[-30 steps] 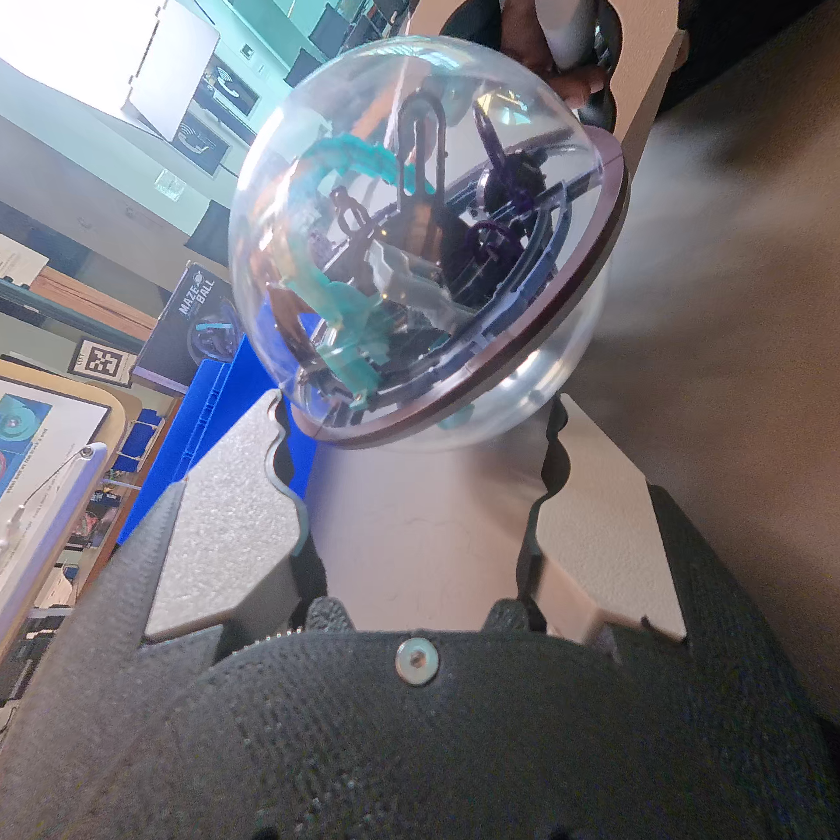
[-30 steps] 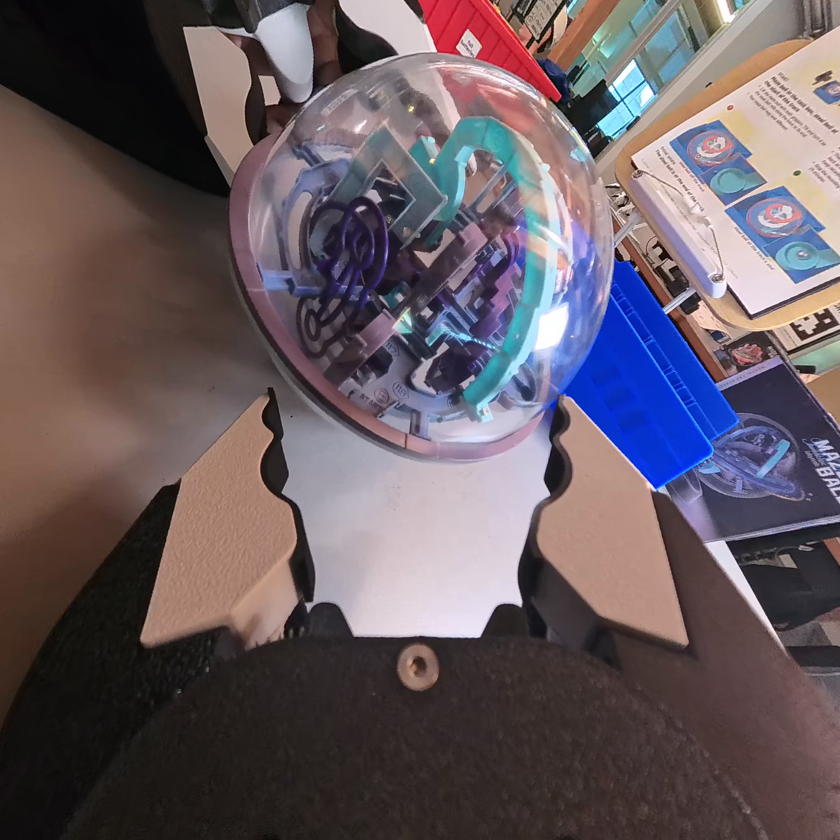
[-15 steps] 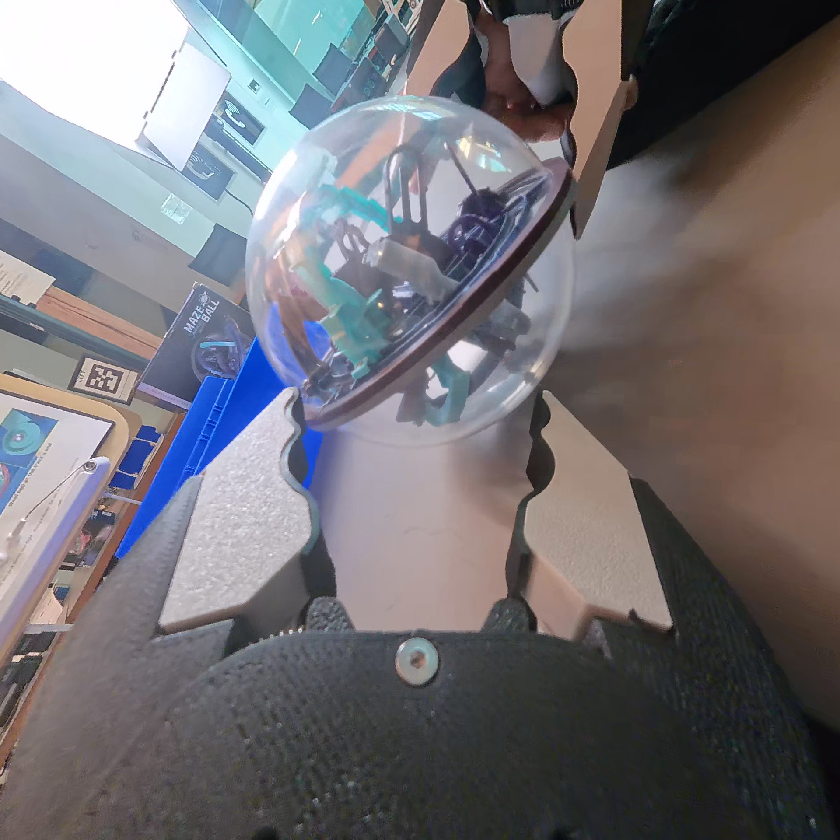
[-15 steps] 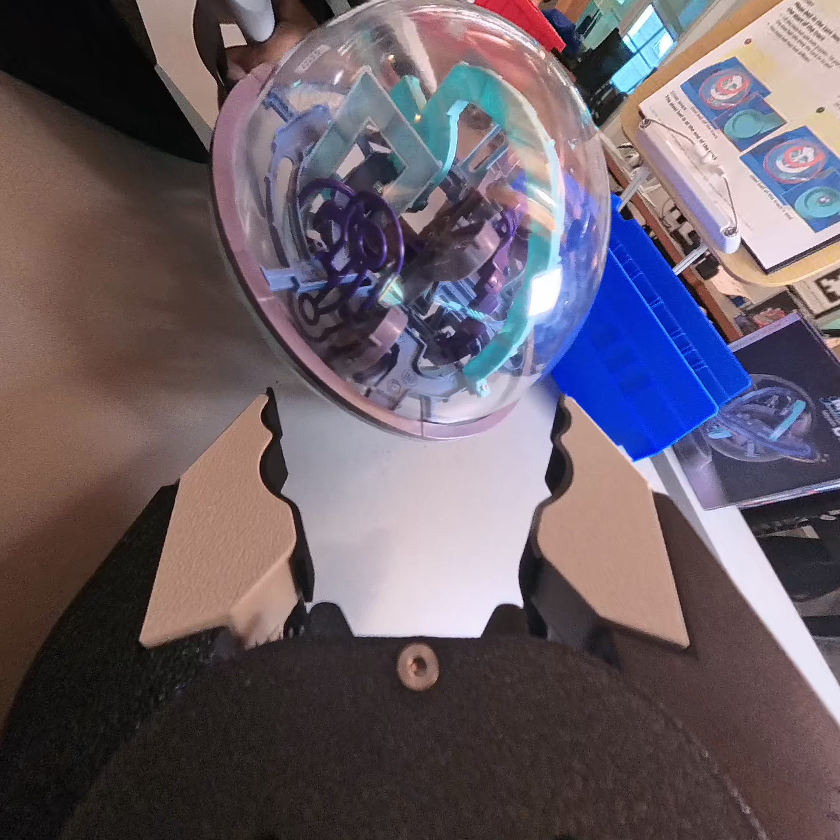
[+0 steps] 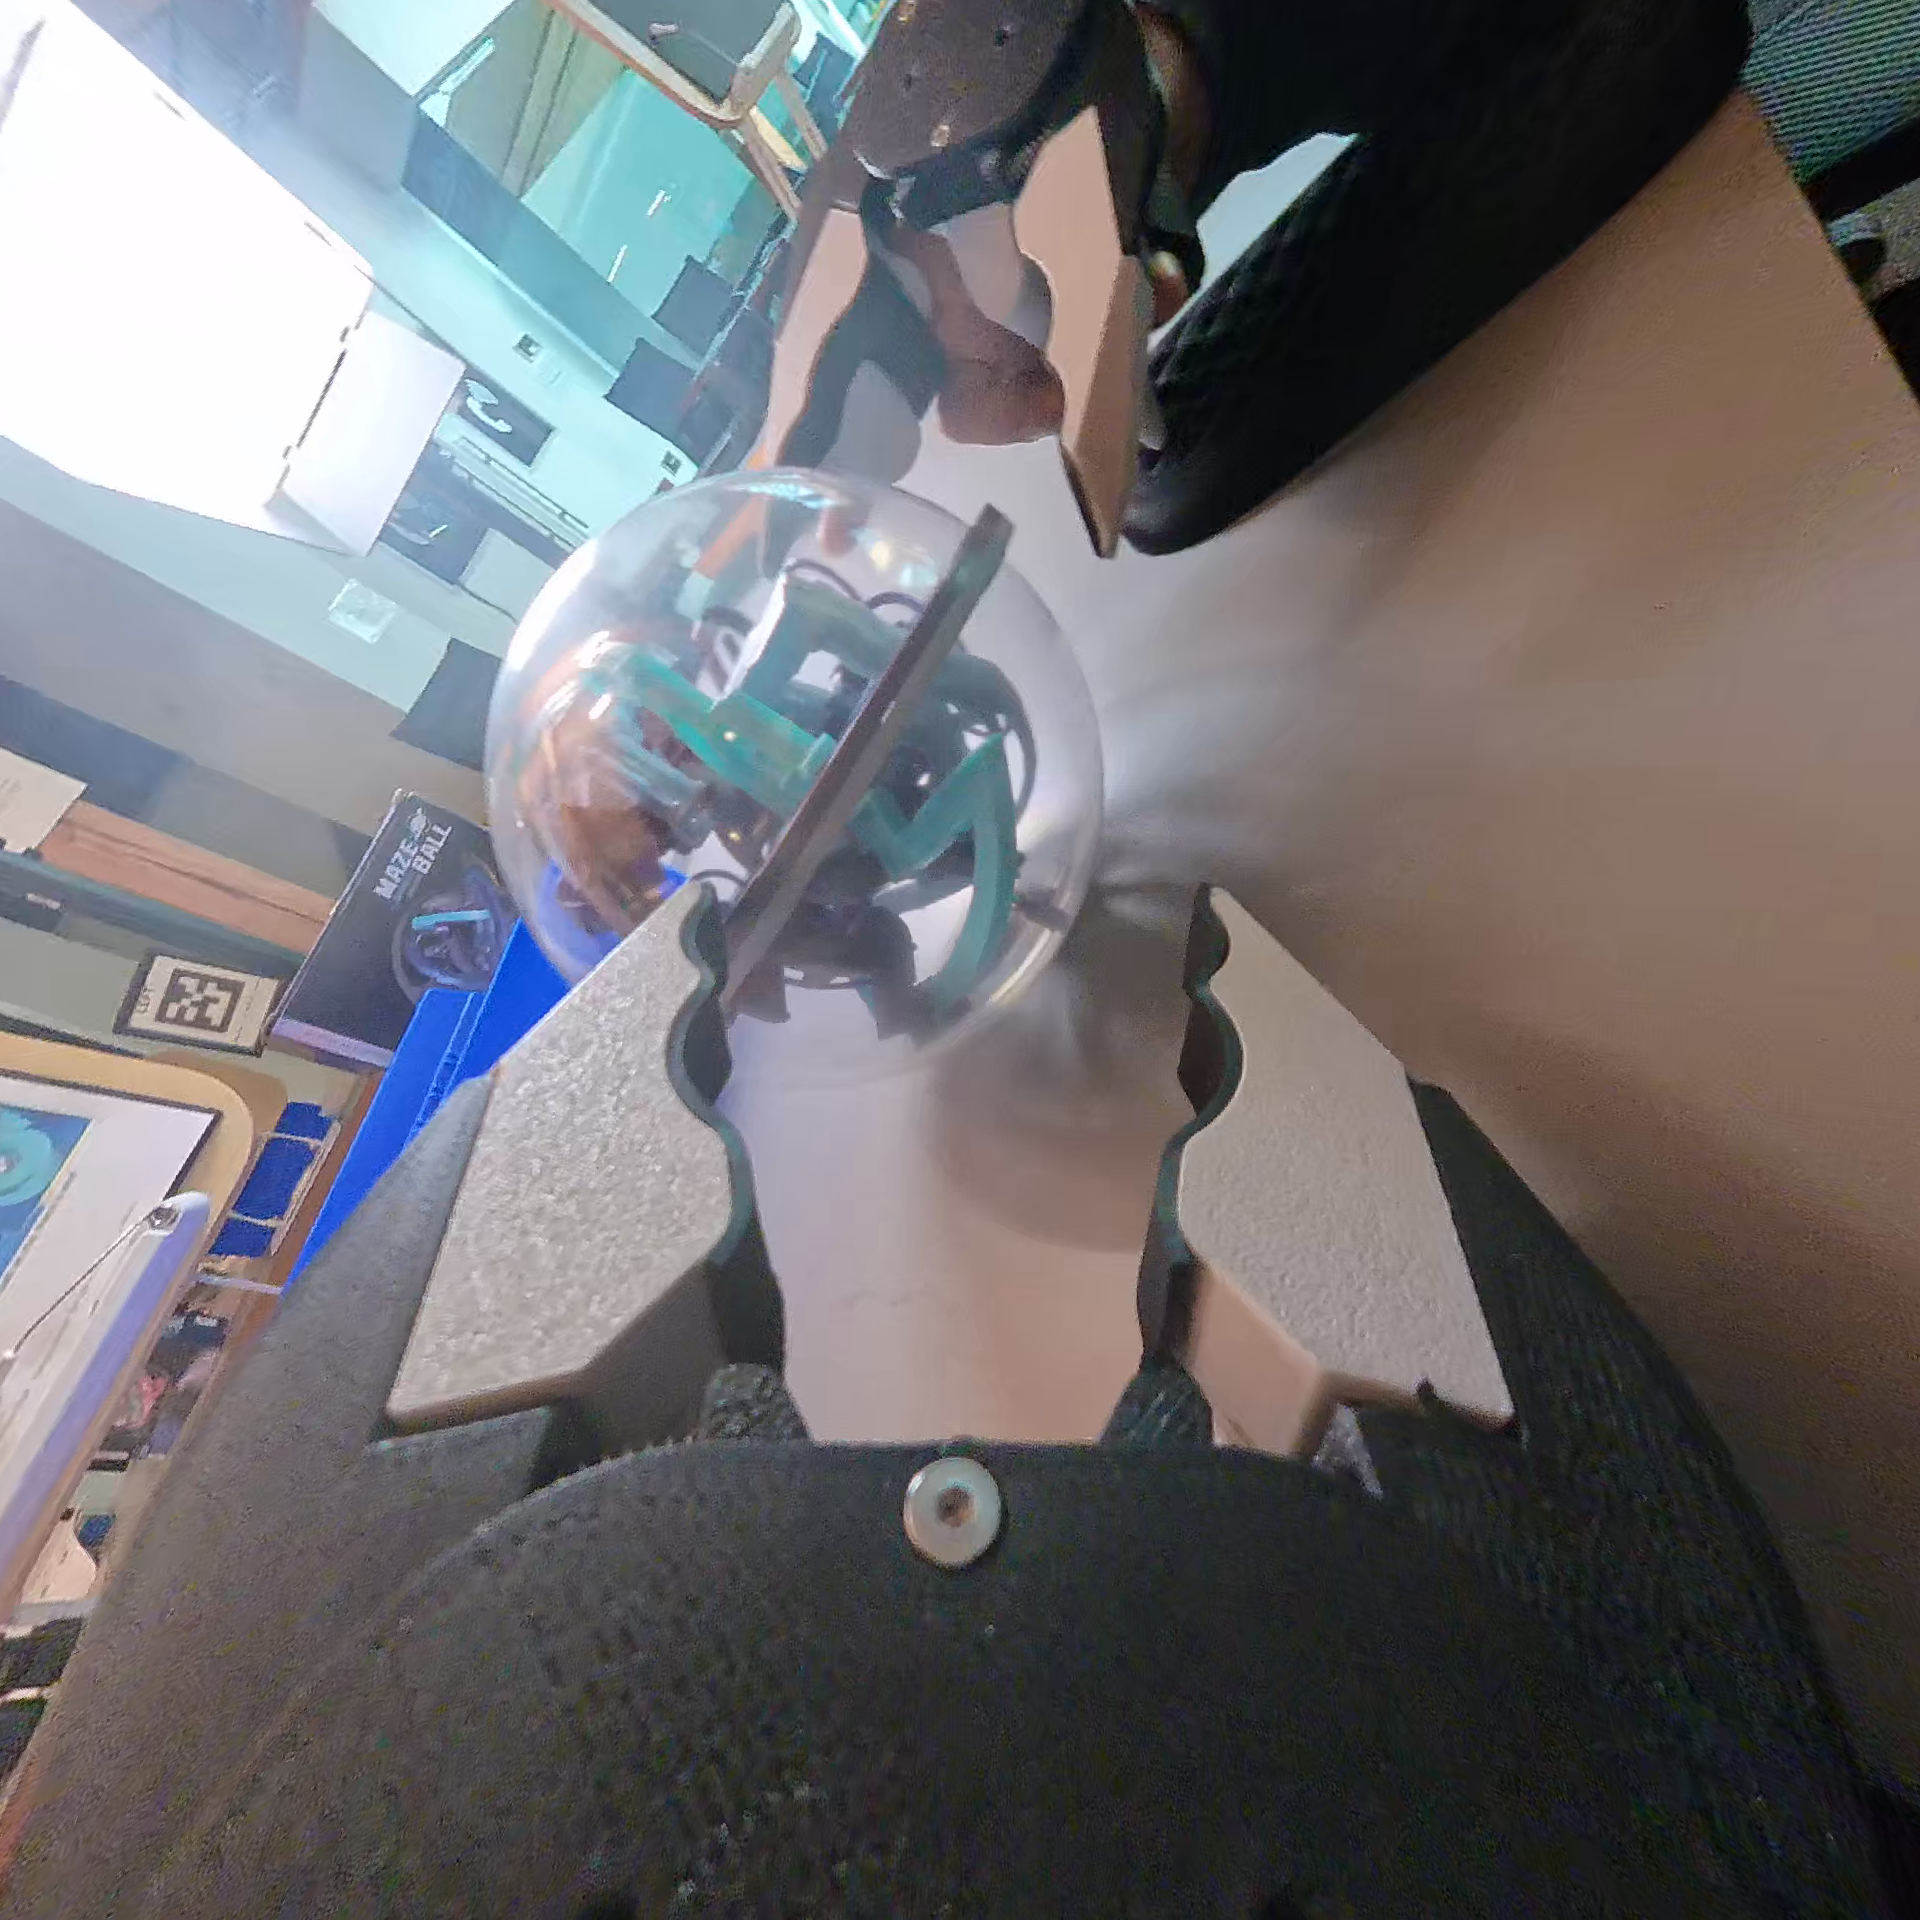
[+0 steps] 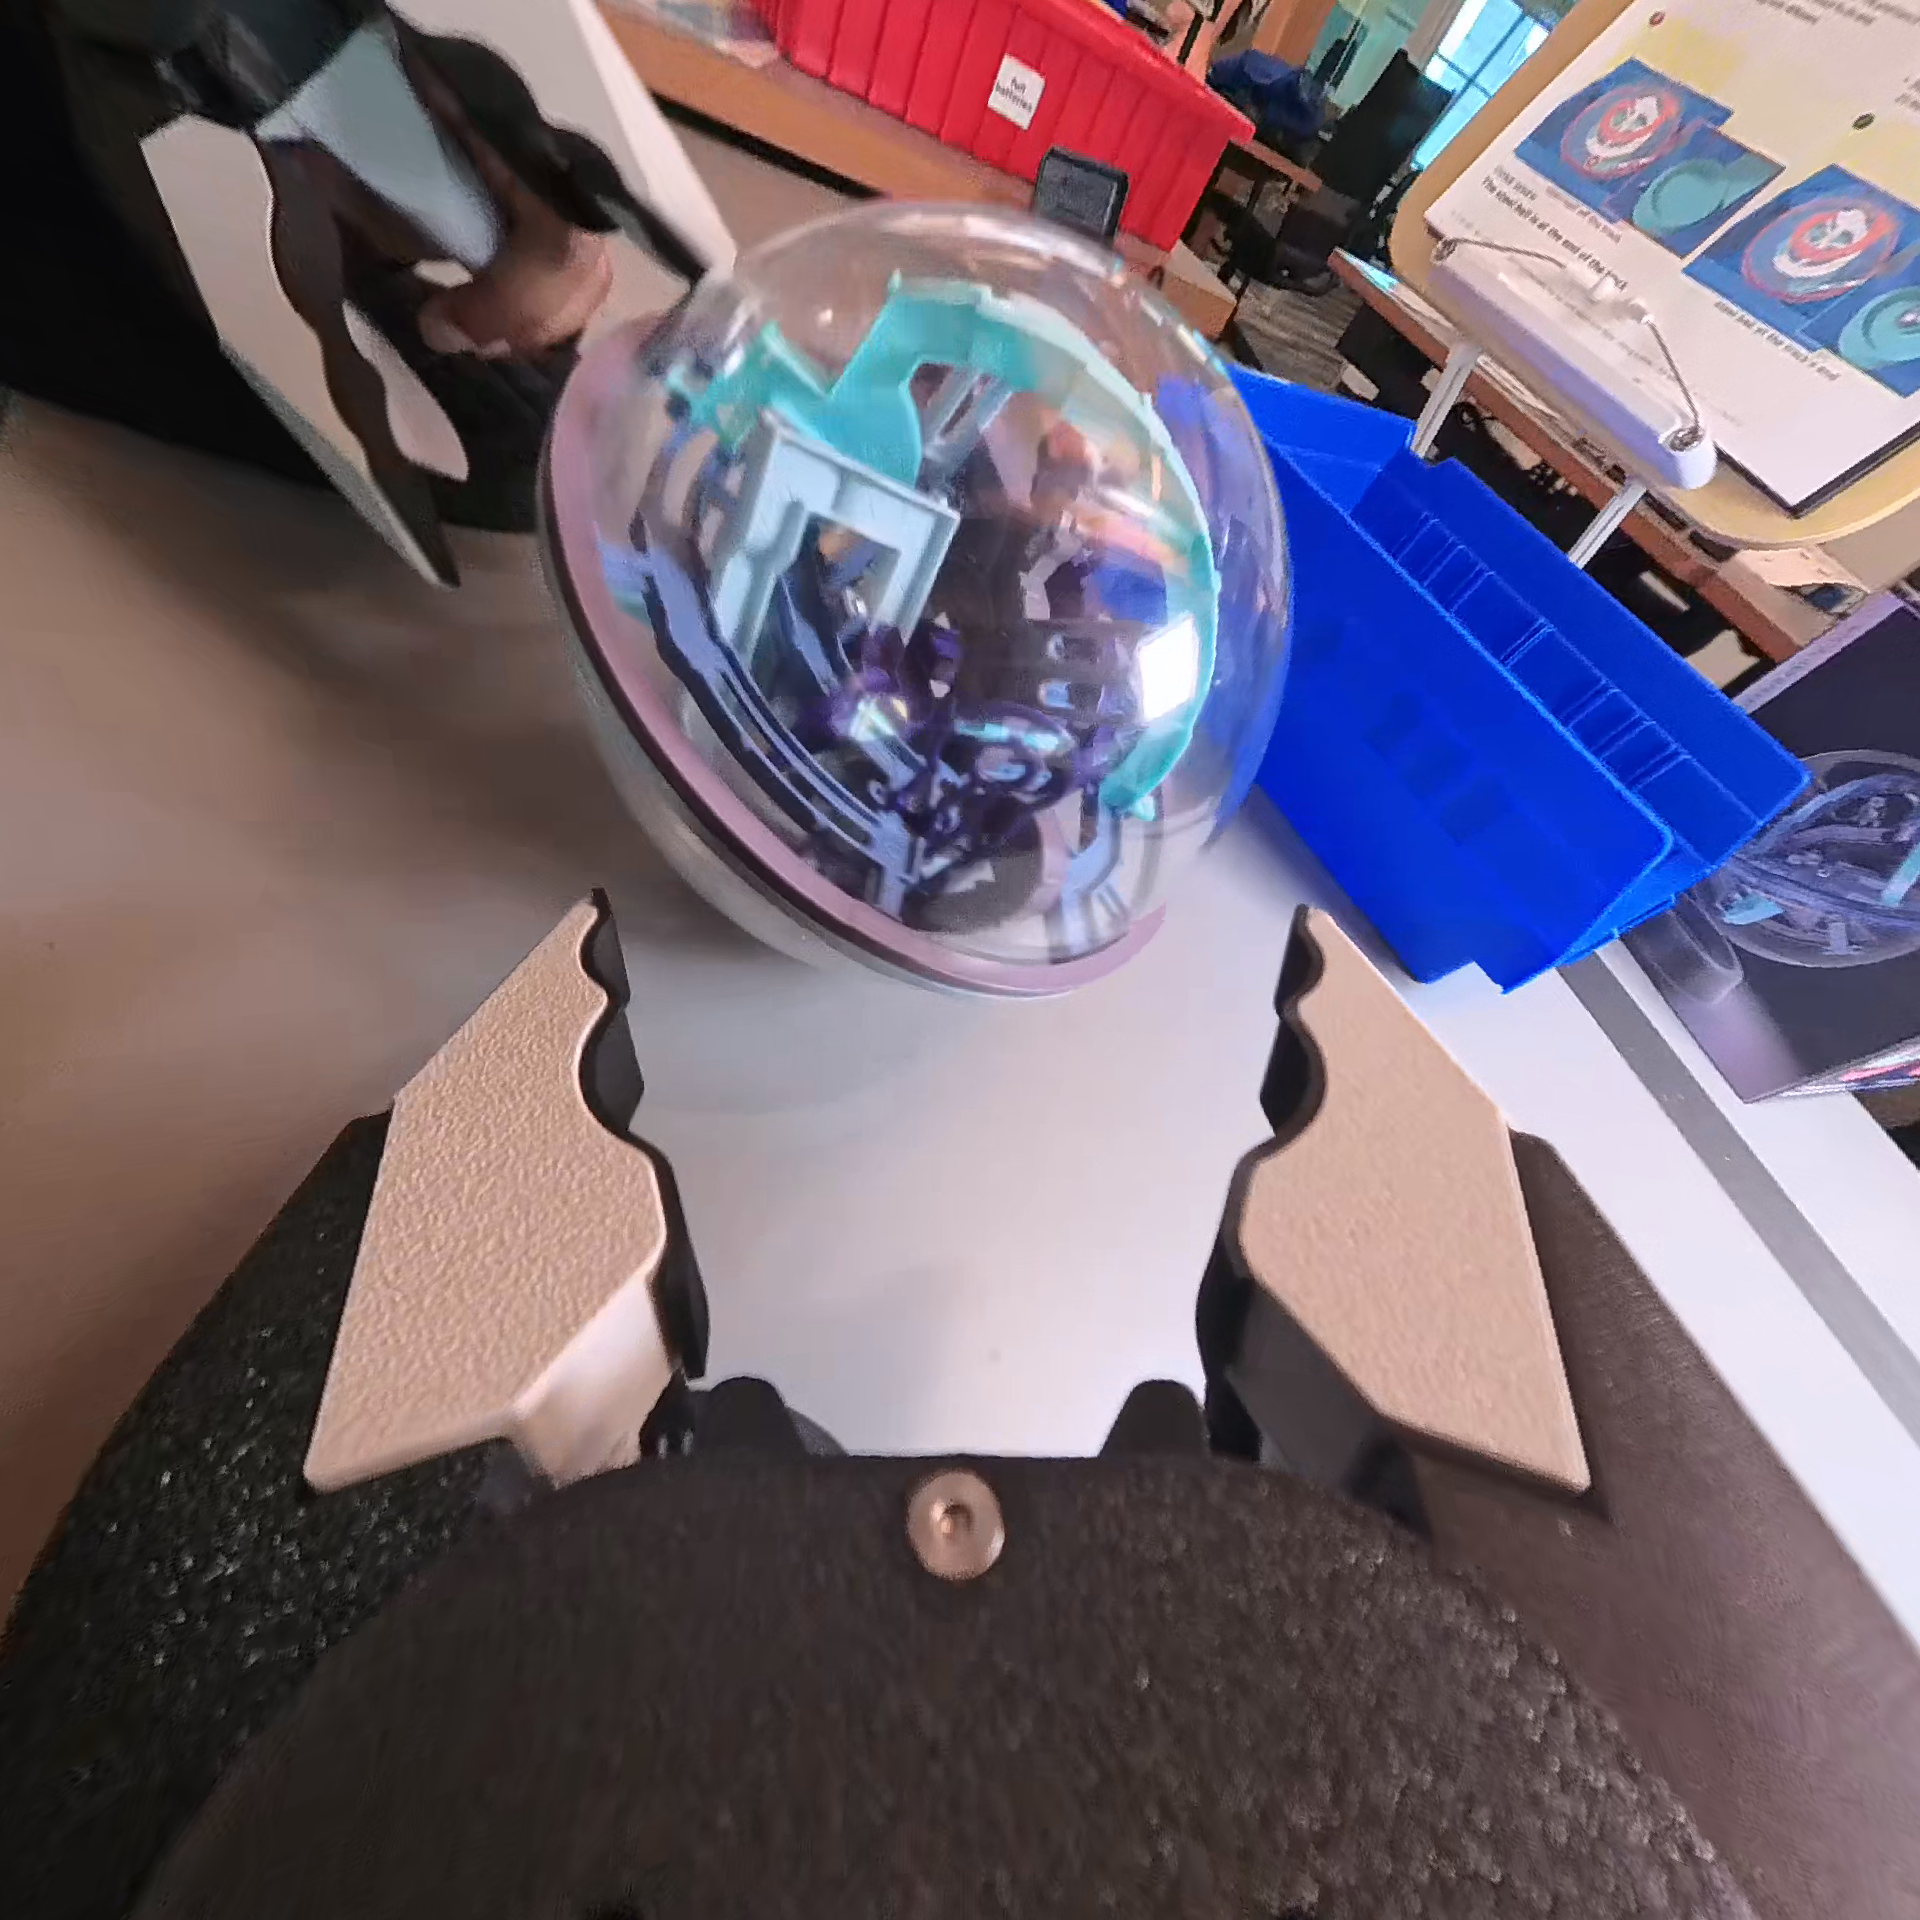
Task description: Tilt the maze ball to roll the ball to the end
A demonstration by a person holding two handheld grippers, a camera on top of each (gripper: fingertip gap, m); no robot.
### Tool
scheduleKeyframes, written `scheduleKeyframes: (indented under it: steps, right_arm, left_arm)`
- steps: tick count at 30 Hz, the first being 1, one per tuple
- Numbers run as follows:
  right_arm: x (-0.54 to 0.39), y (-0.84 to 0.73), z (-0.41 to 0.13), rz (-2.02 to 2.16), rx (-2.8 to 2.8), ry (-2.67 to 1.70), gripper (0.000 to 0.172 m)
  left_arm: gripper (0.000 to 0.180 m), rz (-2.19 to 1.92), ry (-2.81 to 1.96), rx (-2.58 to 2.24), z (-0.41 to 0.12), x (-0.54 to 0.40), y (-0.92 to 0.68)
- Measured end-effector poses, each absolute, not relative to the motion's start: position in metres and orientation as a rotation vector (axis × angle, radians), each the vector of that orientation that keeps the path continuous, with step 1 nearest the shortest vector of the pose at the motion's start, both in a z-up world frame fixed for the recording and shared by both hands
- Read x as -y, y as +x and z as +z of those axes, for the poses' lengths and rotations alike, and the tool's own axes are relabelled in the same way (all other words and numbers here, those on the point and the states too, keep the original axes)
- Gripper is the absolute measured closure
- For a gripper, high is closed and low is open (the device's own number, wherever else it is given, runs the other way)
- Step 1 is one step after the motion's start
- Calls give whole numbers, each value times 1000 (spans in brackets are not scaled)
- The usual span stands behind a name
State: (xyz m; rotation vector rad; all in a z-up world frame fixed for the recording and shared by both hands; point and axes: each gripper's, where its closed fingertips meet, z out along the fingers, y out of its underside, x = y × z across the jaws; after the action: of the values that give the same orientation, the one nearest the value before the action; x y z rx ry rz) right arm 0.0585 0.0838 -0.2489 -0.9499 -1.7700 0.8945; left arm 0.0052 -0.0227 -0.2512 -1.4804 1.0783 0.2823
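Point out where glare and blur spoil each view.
Left wrist view: window light blows out the top left corner; the maze ball is smeared by motion blur. Right wrist view: bright glare spot on the ball's dome, blurred far gripper top left.

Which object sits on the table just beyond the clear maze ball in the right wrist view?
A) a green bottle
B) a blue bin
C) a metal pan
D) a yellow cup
B: a blue bin stands right behind the maze ball on the table.

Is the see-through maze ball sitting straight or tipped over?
Tipped. The maze ball leans on the table; its purple middle ring slants steeply instead of lying level.
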Motion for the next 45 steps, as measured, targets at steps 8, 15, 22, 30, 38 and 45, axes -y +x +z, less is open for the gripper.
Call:
scheduleKeyframes:
  steps: [8, 15, 22, 30, 38, 45]
  right_arm:
    - [-78, 57, -249, 903, 1758, -952, 51]
    - [-79, 56, -248, 898, 1744, -955, 52]
    - [-75, 55, -237, 960, 1696, -963, 53]
    - [-75, 42, -199, 1223, 1513, -1091, 47]
    - [-75, 36, -219, 1147, 1605, -1129, 48]
    - [-84, 41, -219, 1164, 1587, -1130, 54]
  left_arm:
    - [94, 276, -1483, -1158, -264, 25, 18]
    - [94, 241, -1482, -1205, -271, 27, 32]
    - [94, 221, -1456, -1270, -274, 24, 53]
    - [95, 173, -1419, -1313, -272, 24, 82]
    - [99, -60, -1414, -989, -220, 30, 52]
    - [64, -367, -1578, -544, -208, 1, -30]
